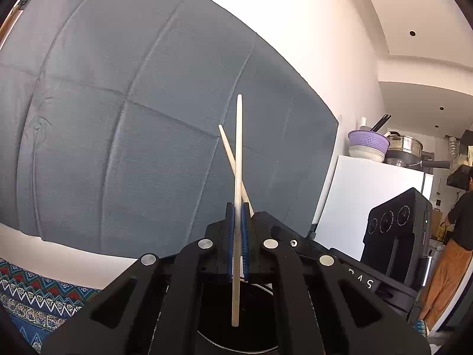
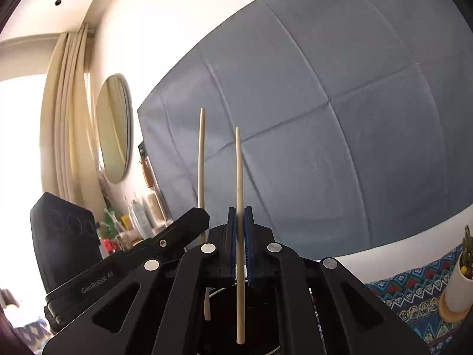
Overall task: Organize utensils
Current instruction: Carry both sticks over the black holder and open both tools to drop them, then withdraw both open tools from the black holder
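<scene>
- Left wrist view: left gripper point(image 1: 237, 230) was closed on one upright wooden chopstick point(image 1: 237, 177), its lower end above a dark round container point(image 1: 236, 325); a second chopstick point(image 1: 229, 153) leaned behind it.
- Right wrist view: right gripper point(image 2: 240, 233) pinched its own chopstick point(image 2: 239, 207) upright, just beside the left gripper's chopstick point(image 2: 201, 162), before a grey padded panel point(image 2: 325, 118).

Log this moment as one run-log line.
left gripper: shut on chopstick, upright | right gripper: shut on second chopstick, upright | below: dark round container | backdrop: grey-blue cushion
</scene>
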